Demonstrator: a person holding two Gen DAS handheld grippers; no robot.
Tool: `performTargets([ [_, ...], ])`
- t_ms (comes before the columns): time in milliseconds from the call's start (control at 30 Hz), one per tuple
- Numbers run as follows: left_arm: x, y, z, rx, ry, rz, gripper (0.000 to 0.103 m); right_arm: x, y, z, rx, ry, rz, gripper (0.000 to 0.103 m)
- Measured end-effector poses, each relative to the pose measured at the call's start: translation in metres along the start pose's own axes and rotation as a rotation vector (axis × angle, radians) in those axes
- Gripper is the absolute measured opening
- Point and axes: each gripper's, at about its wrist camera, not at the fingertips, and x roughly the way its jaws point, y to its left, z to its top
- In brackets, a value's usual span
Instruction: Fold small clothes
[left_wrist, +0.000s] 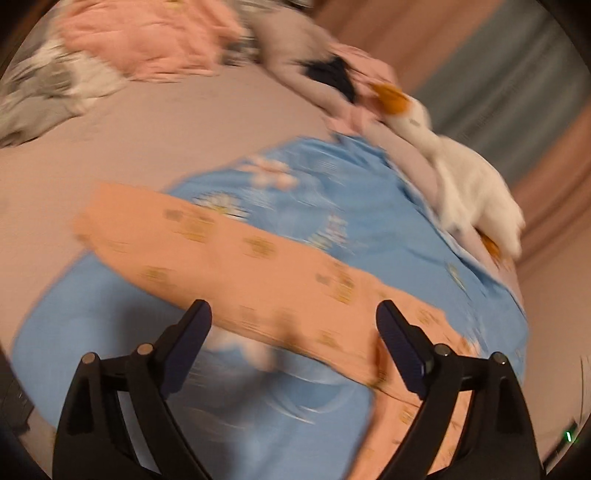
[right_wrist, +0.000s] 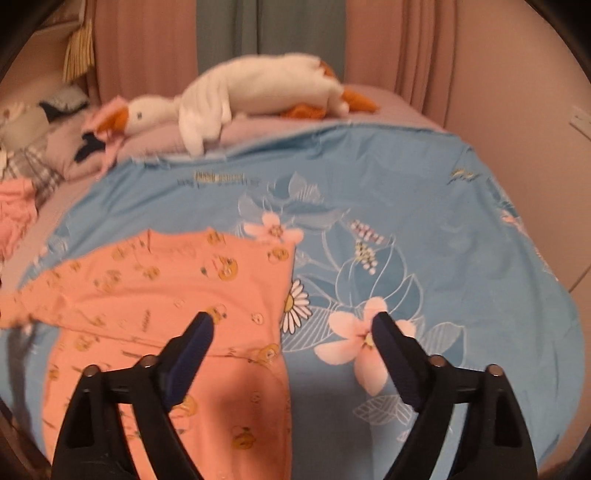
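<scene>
Left wrist view: left gripper (left_wrist: 291, 314) wide open, nothing held, above orange garment (left_wrist: 236, 258) lying across blue sheet (left_wrist: 332, 206). Right wrist view: right gripper (right_wrist: 291, 325) wide open, empty, over garment's right edge. Soft, light, floppy; prob. pinch hem/corners.

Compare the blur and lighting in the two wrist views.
Left wrist: heavy motion smear over the orange garment and blue floral sheet; gripper fingers stay sharp. Right wrist: mostly crisp, mild softness, warm dim light, fisheye curving the sheet's edges.
</scene>
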Motion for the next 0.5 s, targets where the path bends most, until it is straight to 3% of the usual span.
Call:
performTargets([
  [233, 0.004, 0.072, 0.019, -0.216, -0.027, 0.084, 0.087, -0.03, 0.016, 0.002, 0.064, -0.082, 0.064, 0.089],
  [400, 0.016, 0.109, 0.026, -0.33, -0.023, 0.098, 0.073, -0.033, 0.024, -0.004, 0.084, -0.081, 0.079, 0.089],
  [500, 0.025, 0.122, 0.03, -0.377, -0.022, 0.084, 0.07, -0.032, 0.028, -0.006, 0.097, -0.067, 0.091, 0.089],
])
